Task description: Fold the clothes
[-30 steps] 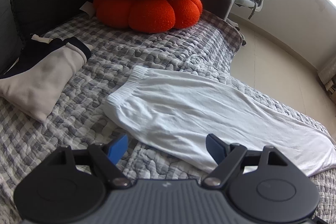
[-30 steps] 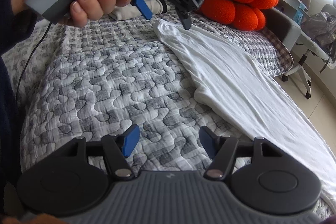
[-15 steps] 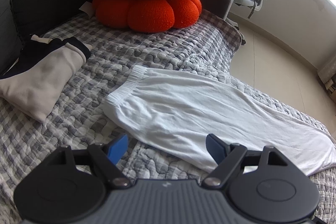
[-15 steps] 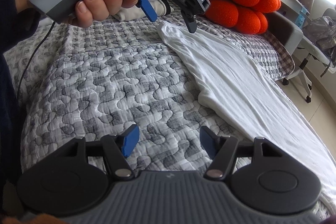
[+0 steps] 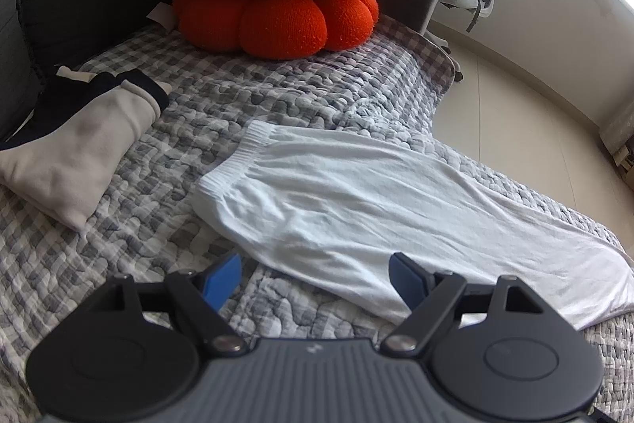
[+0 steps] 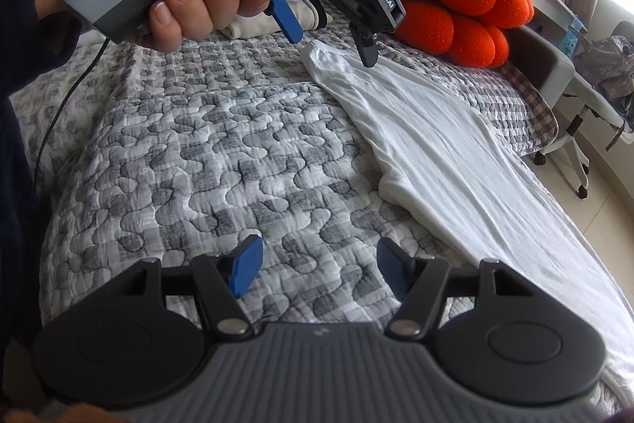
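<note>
We hover both tongs, left (image 5: 315,274) and right (image 6: 321,264), open and empty over white pants (image 5: 376,209) laid flat on the bed (image 6: 198,153), ready for folding.

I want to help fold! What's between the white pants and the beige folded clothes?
Only bare quilt lies between the white pants and the beige folded clothes, seen in the left wrist view.

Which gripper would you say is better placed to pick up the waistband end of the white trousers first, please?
Left. The left gripper hangs open right above the waistband of the white trousers. The right gripper, also open, has only bare quilt between its fingers, with the trousers off to its side.
</note>
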`<state>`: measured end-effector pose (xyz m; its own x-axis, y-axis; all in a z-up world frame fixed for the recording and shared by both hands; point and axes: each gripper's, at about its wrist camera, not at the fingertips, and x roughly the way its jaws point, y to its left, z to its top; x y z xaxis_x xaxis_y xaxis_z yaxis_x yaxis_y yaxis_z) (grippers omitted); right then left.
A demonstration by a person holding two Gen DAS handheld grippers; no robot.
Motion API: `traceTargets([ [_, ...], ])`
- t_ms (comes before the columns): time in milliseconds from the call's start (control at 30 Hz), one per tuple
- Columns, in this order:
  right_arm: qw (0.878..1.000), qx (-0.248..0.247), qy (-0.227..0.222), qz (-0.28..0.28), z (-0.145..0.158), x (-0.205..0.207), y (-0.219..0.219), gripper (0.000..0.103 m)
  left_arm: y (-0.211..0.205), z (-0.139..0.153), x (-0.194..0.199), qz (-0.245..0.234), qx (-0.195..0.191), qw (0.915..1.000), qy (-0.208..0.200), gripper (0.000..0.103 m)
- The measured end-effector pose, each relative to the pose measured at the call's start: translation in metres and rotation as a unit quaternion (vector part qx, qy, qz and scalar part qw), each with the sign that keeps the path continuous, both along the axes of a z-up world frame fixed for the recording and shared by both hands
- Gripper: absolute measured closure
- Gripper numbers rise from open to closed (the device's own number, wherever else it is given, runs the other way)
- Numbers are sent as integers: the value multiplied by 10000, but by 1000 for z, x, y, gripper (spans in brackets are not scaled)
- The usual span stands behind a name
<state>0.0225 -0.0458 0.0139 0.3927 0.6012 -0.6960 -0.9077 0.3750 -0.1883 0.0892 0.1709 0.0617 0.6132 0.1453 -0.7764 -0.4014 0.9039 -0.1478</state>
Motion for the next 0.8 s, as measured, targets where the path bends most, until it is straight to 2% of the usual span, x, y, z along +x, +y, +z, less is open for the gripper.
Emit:
traceTargets([
  [800,9999,-83,-54,117,-2,-4,1,36,0,0,0,-38,-8,10000,11,20],
])
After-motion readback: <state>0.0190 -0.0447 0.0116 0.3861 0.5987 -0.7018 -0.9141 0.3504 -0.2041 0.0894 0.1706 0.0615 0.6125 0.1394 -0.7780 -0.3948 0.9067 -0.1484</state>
